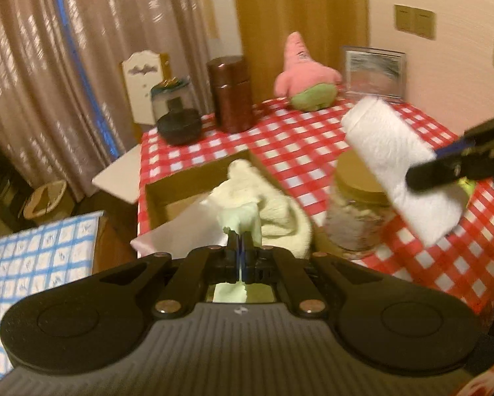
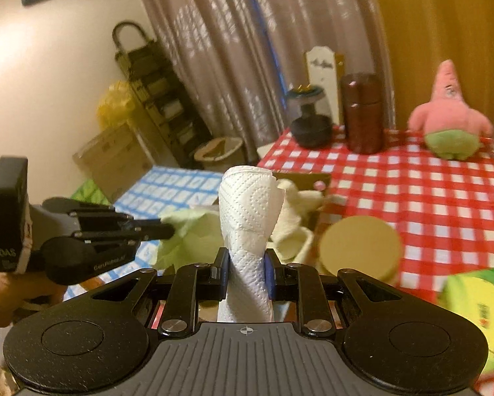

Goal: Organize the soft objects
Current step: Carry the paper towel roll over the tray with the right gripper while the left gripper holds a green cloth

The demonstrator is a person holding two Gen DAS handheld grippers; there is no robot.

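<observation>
- Paper towel (image 2: 247,231), rolled and twisted, stands up from the right gripper (image 2: 246,275), whose jaws pinch it at its narrow waist; from the left wrist view it hangs over the jar (image 1: 357,217) at about 3 o'clock.
- The left gripper (image 1: 240,247) has its jaws pressed nearly together on a corner of pale green cloth (image 2: 194,234), just short of the box (image 1: 194,184).
- The box sits at the table's near left edge, at 12 o'clock ahead of the left gripper, with a cream towel (image 1: 273,208) heaped inside and spilling over its rim.
- The plush (image 1: 306,79) sits far back at 1 o'clock on the checked tablecloth (image 1: 299,138), well apart from both grippers, near the brown canister (image 1: 232,94).
- I judge all these things light and limp: the paper will crush and could tear if squeezed hard, so the waist grip suits it.
- The cloth will droop and drag from a corner hold; gathering more fabric would carry it more tidily.
- The plush looks squashy, best taken around its body.
- The jar stands just beside the box, so a swinging cloth could brush it.
</observation>
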